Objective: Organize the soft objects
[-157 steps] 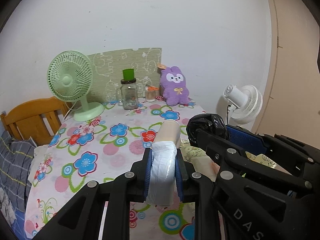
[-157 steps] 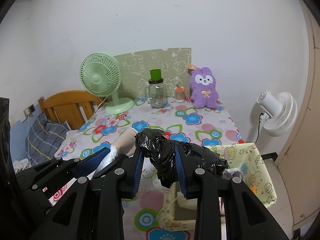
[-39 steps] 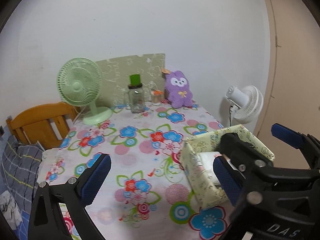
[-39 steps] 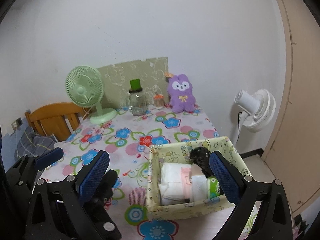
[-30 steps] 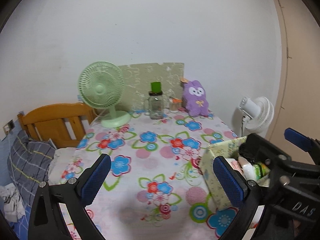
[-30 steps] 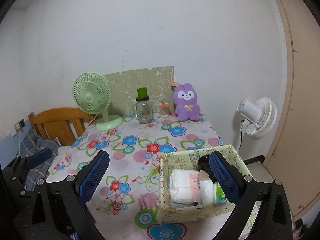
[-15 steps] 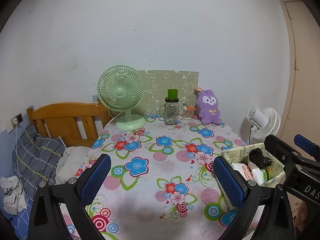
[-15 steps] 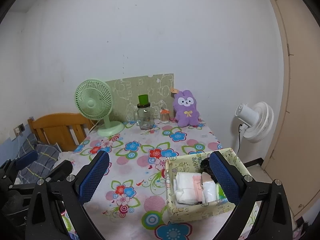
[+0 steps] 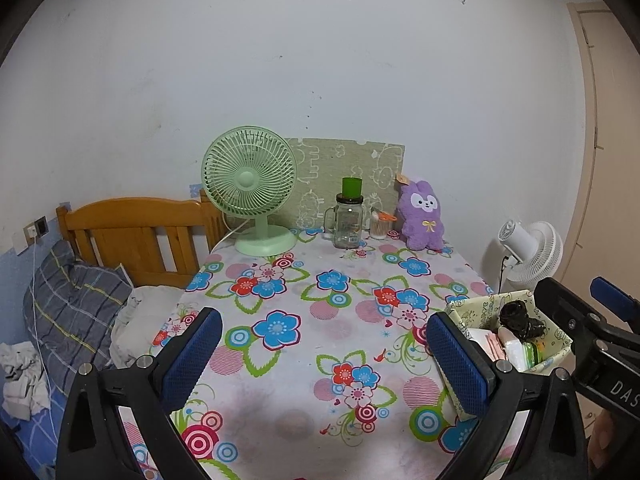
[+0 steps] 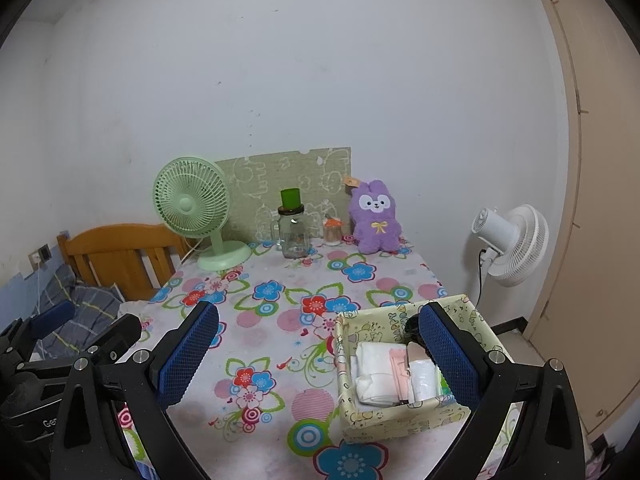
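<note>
A pale yellow patterned fabric box [image 10: 404, 416] stands on the floral tablecloth [image 10: 280, 312] at the front right. It holds white folded packs [image 10: 374, 374], a pink pack [image 10: 400, 372] and a black plastic bag bundle [image 9: 520, 320]. The box also shows in the left wrist view [image 9: 556, 354]. My left gripper [image 9: 320, 360] is open and empty, well back above the table's front. My right gripper [image 10: 316, 354] is open and empty, above the box's near side.
At the table's back stand a green desk fan [image 9: 252, 196], a glass jar with green lid [image 9: 350, 220], a small jar [image 9: 379, 226] and a purple plush bunny [image 9: 422, 218]. A white floor fan [image 10: 510, 244] is right; a wooden bed headboard [image 9: 132, 232] left.
Both grippers let go of the white pack and the black bag, which now lie in the box. Both have opened and pulled back and up, away from the table.
</note>
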Demonstrator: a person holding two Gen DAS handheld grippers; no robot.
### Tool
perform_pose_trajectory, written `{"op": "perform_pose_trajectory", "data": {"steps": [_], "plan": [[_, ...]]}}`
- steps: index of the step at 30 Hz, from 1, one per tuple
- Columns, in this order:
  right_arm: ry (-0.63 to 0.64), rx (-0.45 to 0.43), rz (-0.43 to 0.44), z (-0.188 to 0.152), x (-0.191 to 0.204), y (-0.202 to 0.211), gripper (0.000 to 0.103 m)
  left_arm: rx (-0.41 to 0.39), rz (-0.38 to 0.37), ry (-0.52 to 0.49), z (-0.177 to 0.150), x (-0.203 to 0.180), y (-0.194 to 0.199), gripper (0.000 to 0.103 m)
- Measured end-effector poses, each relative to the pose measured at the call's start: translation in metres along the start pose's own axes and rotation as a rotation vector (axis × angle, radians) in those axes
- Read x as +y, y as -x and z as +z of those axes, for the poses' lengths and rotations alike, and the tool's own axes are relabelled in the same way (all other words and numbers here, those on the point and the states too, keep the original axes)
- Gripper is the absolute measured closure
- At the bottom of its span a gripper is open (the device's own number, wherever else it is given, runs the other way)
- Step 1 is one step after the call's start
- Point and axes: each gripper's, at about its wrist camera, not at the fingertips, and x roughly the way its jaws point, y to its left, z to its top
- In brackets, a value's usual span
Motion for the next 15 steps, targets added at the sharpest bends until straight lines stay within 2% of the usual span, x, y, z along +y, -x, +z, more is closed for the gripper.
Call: {"op": "perform_pose_trajectory", "data": {"steps": [15], "plan": [[-0.005, 0.000, -0.003, 0.0001, -0.0053, 0.0015, 0.002, 0.005, 0.002, -0.005, 0.0007, -0.0036, 0.0003, 0.000]]}}
